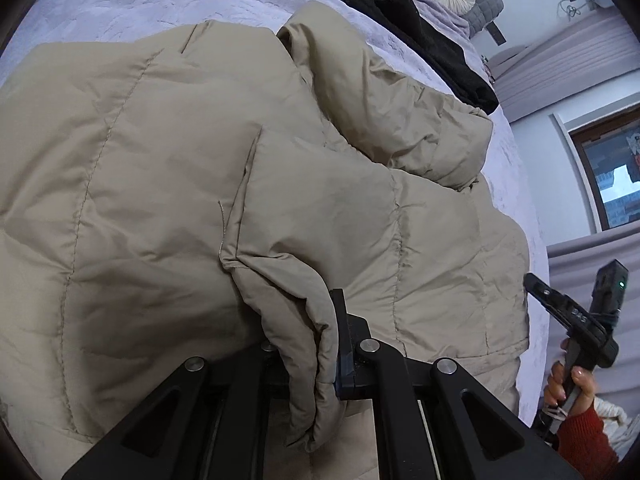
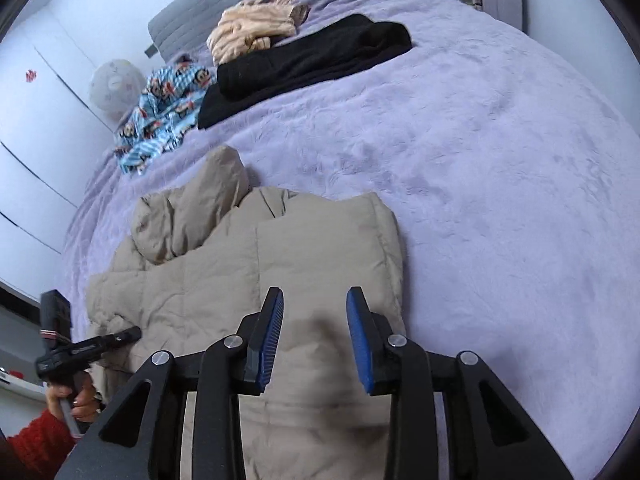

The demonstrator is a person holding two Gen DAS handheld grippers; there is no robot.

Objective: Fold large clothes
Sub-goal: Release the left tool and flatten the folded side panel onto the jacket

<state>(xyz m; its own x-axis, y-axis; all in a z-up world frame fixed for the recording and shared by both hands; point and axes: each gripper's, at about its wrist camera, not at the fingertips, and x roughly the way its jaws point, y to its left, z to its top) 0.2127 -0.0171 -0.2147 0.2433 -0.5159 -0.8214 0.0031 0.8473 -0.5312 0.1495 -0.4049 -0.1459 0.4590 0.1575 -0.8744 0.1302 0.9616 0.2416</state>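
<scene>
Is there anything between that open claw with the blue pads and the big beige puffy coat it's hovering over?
Nothing visible. The right gripper hangs open directly above the beige coat, with only air between. The other clothes, like the black garment, lie farther up the bed. The left gripper already pinches a coat fold.

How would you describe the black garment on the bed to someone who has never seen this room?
Start from the bed with the purple blanket. Past the beige puffer jacket, toward the headboard, three loose garments lie together. The black garment is the plain dark one, between the blue cartoon-print fabric and the cream bundle.
</scene>
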